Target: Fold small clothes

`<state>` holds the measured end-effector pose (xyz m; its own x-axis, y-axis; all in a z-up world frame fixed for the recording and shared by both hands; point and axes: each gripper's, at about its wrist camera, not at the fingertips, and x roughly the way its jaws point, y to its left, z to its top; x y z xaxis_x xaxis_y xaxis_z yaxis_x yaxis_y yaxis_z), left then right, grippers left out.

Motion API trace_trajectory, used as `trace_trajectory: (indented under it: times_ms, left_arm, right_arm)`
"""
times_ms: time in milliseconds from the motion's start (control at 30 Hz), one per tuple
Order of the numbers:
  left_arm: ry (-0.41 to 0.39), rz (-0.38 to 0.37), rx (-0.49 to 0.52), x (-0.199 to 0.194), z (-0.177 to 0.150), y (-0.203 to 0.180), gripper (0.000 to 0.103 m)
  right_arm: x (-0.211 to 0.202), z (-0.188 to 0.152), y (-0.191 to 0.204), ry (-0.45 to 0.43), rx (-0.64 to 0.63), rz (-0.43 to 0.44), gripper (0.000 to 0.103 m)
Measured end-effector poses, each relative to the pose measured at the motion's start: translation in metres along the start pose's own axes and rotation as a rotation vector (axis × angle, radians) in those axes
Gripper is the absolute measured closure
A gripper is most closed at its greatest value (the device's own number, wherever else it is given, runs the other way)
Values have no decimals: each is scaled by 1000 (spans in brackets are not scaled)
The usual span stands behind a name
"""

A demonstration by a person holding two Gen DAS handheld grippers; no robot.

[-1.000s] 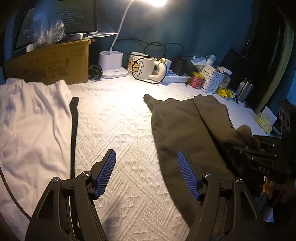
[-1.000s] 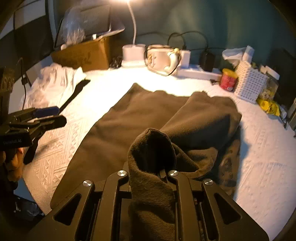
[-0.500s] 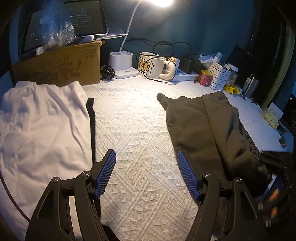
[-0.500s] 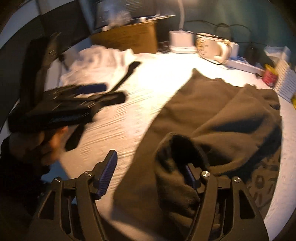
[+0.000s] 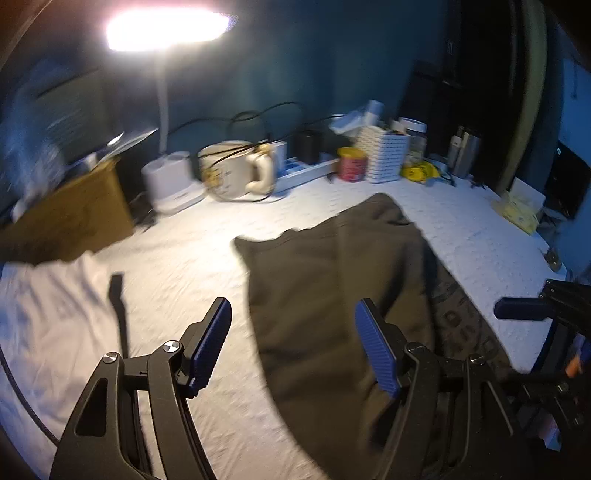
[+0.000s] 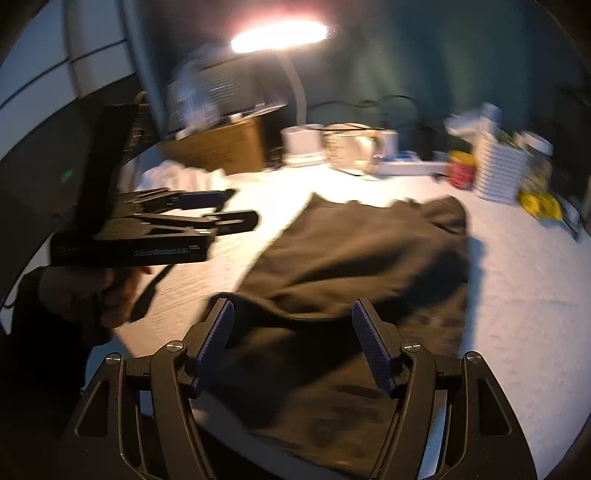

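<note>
Right gripper [image 6: 291, 343]: my blue ribbed fingers [image 6: 371, 347] stand spread wide, having just been opening, and nothing is pinched between them; the dark olive garment [image 6: 365, 258] lies below and ahead of the gap, loose of the pads. Left gripper [image 5: 291, 343]: my fingers [image 5: 212, 343] likewise stand apart and grip nothing; the left finger hangs over bare quilted cover, the right one over the garment's near left part.

The garment [image 5: 332, 295] lies flat on the white quilted worktop [image 5: 177, 258], partly folded, one layer turned over another along its right side, where a darker patterned strip shows. Its near edge reaches the worktop's front rim in the right wrist view.

Beside it, well apart to the left, lies a white cloth [image 5: 55, 317], with a narrow black strip [image 5: 118, 306] between the two.

In the right wrist view a hand [image 6: 92, 295] carries the left gripper [image 6: 221, 210] above the worktop's left part, its fingers pointing right.

At the back stand a cardboard box [image 5: 74, 221], a white lamp base [image 5: 171, 182] under a glaring lamp head [image 5: 166, 29], a large cream mug [image 5: 236, 173], a red tin [image 5: 352, 168] and a white perforated basket [image 5: 386, 158]. Both views are motion-blurred.
</note>
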<state>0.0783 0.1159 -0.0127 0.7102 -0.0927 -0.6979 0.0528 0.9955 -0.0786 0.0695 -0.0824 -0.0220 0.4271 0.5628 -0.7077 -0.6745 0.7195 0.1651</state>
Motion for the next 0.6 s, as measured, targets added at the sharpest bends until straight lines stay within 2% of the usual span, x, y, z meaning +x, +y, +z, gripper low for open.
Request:
trace_trajectory:
  times_ms: [300, 467, 600]
  left_arm:
    - [71, -20, 230, 44, 38, -92, 33]
    - [118, -41, 350, 74, 45, -127, 33]
    - [187, 0, 430, 105, 41, -143, 33]
  right_arm:
    - [-11, -19, -112, -37, 154, -144, 33]
    - [-11, -26, -152, -65, 216, -181, 33]
    - [-7, -29, -175, -71, 250, -184, 33]
